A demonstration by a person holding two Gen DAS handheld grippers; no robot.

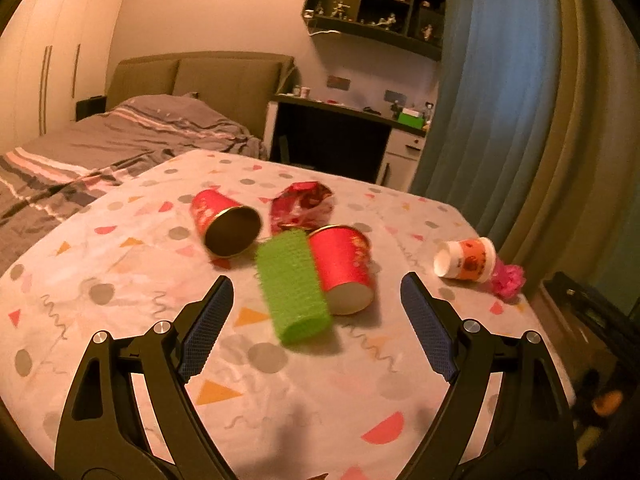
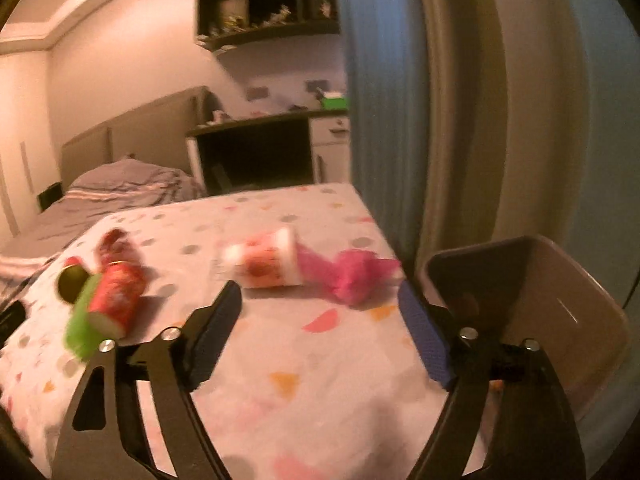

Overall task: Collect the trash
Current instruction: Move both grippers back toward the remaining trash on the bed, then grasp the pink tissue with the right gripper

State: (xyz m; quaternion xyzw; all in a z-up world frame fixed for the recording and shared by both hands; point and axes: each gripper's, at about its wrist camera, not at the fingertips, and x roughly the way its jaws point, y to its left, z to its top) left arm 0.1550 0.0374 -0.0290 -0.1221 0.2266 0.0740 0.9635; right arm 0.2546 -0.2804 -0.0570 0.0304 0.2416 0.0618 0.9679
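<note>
Currently | both grippers' fingers apart, empty | white cup at frame centre: light, crushable | you should pinch its sidewall gently with right gripper.

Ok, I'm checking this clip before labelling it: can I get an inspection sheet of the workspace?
Surface: table under a confetti-print cloth.
Job's things: two red paper cups, a green hair roller, a crumpled red wrapper, a white-and-orange cup, all lying down; pink crumpled paper; a brown bin at the table's right edge.
Clutter: nothing seen.
Grippers: left gripper and right gripper both open, holding nothing.
Cables: nothing seen.
Surroundings: bed, desk, wall shelf, blue curtain.
</note>
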